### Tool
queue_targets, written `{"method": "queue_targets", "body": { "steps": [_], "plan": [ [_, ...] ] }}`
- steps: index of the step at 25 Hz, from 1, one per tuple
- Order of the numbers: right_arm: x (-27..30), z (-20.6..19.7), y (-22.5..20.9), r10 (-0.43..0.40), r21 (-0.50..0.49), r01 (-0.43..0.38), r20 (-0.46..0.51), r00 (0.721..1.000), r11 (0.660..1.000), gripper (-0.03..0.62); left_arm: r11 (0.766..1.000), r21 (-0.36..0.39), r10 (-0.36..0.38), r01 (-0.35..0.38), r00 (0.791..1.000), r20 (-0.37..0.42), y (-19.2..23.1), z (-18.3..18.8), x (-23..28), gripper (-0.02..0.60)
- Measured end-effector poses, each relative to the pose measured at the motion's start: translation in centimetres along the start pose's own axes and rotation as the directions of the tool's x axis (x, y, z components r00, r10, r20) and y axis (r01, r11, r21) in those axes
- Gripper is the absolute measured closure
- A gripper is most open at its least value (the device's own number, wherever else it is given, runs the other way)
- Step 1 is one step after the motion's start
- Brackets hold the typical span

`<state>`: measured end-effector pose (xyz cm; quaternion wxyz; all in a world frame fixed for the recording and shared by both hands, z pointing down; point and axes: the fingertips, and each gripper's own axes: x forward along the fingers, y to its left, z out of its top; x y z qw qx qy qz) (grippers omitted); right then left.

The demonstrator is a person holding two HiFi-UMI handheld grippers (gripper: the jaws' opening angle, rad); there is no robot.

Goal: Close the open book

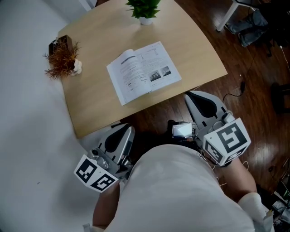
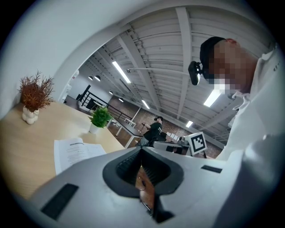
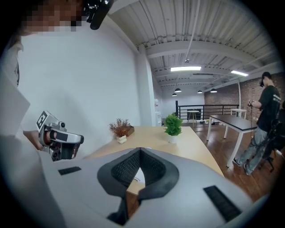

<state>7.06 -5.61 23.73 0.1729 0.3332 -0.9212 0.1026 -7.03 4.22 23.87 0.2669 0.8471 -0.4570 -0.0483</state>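
Pale wood forms the curved worktop (image 1: 90, 104), and the open white paperback book (image 1: 144, 71) lies flat on it, pages up, near the middle and a little toward the near edge. A small green potted plant in a white pot (image 1: 144, 10) stands at the far edge. A tuft of dried rust-brown plant in a white vase (image 1: 63, 59) sits at the left edge, just beside a dark box (image 1: 58, 44). The left claw (image 1: 129, 128) is pressed together with nothing in it, held close to the person's body just short of the worktop's near edge. The right claw (image 1: 190, 95) is likewise pressed together and empty, over the dark wooden floor (image 1: 253, 90). Both are well apart from the book.
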Motion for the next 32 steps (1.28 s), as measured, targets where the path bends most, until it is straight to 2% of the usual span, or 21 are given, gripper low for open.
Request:
{"method": "queue_targets", "body": {
  "steps": [12, 32],
  "plan": [
    [-1.2, 1.4, 0.1, 0.005, -0.016, -0.005, 0.034, 0.999, 1.0, 0.591, 1.0, 0.004, -0.004, 0.004, 1.0, -0.001, -0.7, -0.1, -0.1, 0.583],
    [-1.0, 0.7, -1.1, -0.008, -0.002, 0.008, 0.025, 1.0, 1.0, 0.591, 1.0, 0.011, 0.008, -0.008, 1.0, -0.013, -0.4, -0.2, 0.4, 0.583]
  ]
}}
